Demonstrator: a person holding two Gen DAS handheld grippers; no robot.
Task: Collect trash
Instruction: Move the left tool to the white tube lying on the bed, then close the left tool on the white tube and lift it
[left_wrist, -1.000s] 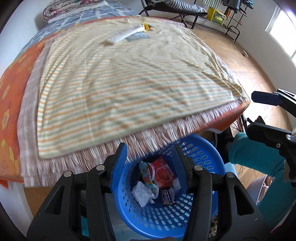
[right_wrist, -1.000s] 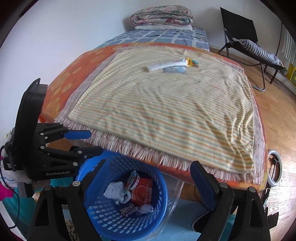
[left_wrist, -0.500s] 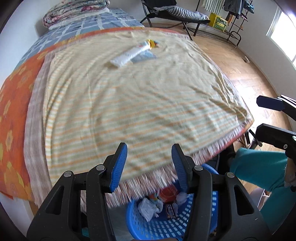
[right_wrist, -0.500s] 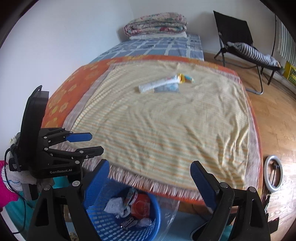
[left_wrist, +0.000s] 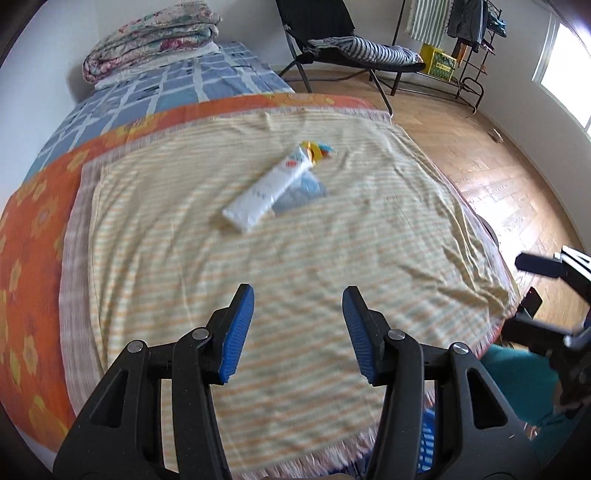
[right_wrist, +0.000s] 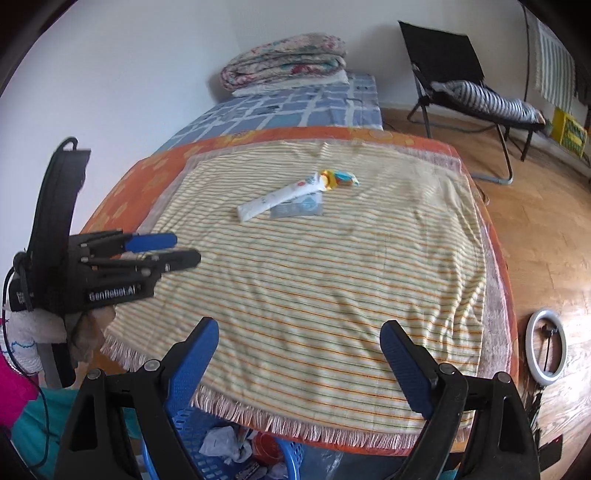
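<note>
A bed (right_wrist: 122, 192) carries the scene, its orange flowered cover overlaid by a cream striped blanket (right_wrist: 332, 288) with a fringed edge, while a blue checked sheet (right_wrist: 295, 107) shows at the far end. On the blanket's far half lie a white tube (left_wrist: 269, 190), a small grey-blue sachet (left_wrist: 306, 192) touching it and partly under it, and a yellow and blue wrapper (left_wrist: 317, 149) at the tube's far tip. A folded floral quilt (right_wrist: 284, 61) is stacked at the head of the bed, against the wall.
</note>
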